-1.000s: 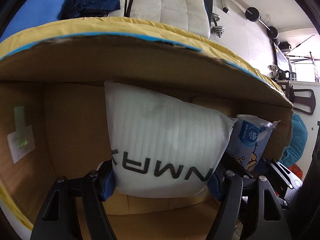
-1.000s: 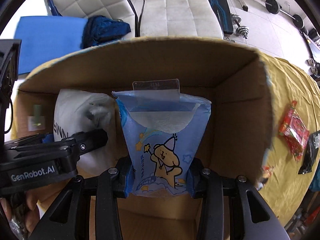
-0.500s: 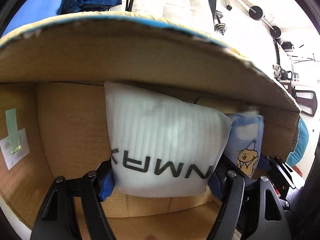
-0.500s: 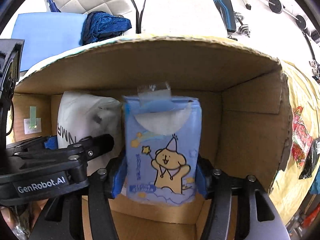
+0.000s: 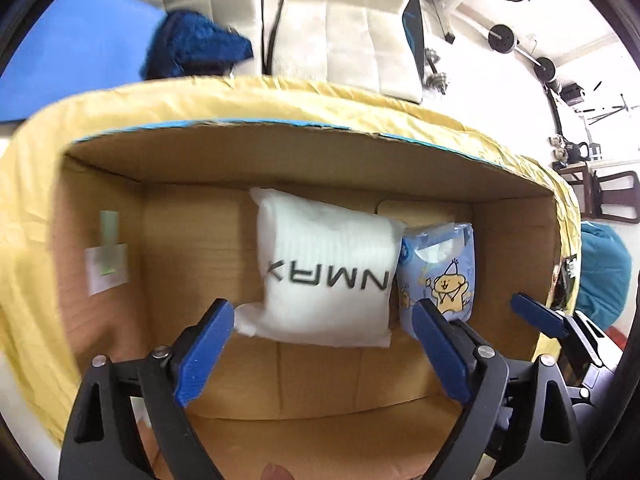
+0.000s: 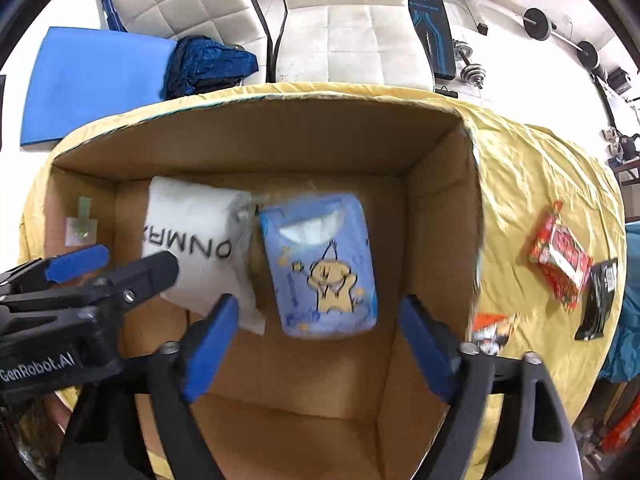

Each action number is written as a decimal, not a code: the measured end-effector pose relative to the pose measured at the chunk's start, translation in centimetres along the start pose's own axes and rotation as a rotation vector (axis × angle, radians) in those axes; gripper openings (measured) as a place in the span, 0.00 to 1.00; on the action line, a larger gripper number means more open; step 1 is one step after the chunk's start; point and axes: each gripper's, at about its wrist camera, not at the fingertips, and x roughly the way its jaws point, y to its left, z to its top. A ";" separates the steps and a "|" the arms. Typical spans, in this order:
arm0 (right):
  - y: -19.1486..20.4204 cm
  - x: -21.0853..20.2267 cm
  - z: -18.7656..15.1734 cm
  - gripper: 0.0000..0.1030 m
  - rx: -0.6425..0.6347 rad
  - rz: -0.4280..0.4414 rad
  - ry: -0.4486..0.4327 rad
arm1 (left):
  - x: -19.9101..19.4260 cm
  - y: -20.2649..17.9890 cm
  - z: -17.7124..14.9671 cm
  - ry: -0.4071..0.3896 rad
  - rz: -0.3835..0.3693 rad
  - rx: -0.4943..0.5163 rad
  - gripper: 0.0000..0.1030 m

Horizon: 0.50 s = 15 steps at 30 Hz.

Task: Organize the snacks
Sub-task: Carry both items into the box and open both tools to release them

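Note:
A white packet (image 5: 326,268) with black letters lies on the floor of an open cardboard box (image 5: 192,240). Beside it on the right lies a blue packet (image 5: 440,268) with a cartoon bear. My left gripper (image 5: 320,354) hangs open above the white packet, holding nothing. In the right wrist view the blue packet (image 6: 324,268) lies free in the box (image 6: 436,216), next to the white packet (image 6: 192,236). My right gripper (image 6: 316,344) is open over the blue packet. The left gripper (image 6: 108,268) shows at the left of that view.
The box stands on a yellow cloth (image 6: 532,176). A red snack packet (image 6: 560,256), a black packet (image 6: 600,296) and an orange-and-white packet (image 6: 492,328) lie on the cloth right of the box. White chairs (image 6: 348,32) and a blue mat (image 6: 92,80) are beyond the table.
Both grippers have opened and let go of their packets, which now lie in the box. Both grippers have pulled back and up from the box.

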 end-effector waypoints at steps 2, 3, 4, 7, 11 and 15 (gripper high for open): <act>0.1 -0.4 -1.0 0.96 0.001 -0.004 -0.009 | -1.0 0.4 -0.8 -0.040 0.029 0.009 1.00; 0.2 -0.7 -1.7 0.99 0.004 -0.003 -0.019 | -1.5 0.6 -1.3 -0.058 0.045 0.011 1.00; 0.4 -1.0 -2.2 1.00 0.010 0.001 -0.026 | -2.1 0.8 -1.9 -0.078 0.064 0.016 1.00; 0.6 -1.9 -3.9 1.00 0.018 -0.016 -0.049 | -3.4 1.5 -4.3 -0.136 0.098 0.023 1.00; 1.3 -3.7 -6.2 1.00 0.008 -0.037 -0.098 | -4.8 2.6 -6.2 -0.174 0.111 0.030 1.00; 1.7 -5.7 -8.3 1.00 0.012 -0.037 -0.143 | -5.9 2.9 -8.3 -0.227 0.138 0.036 1.00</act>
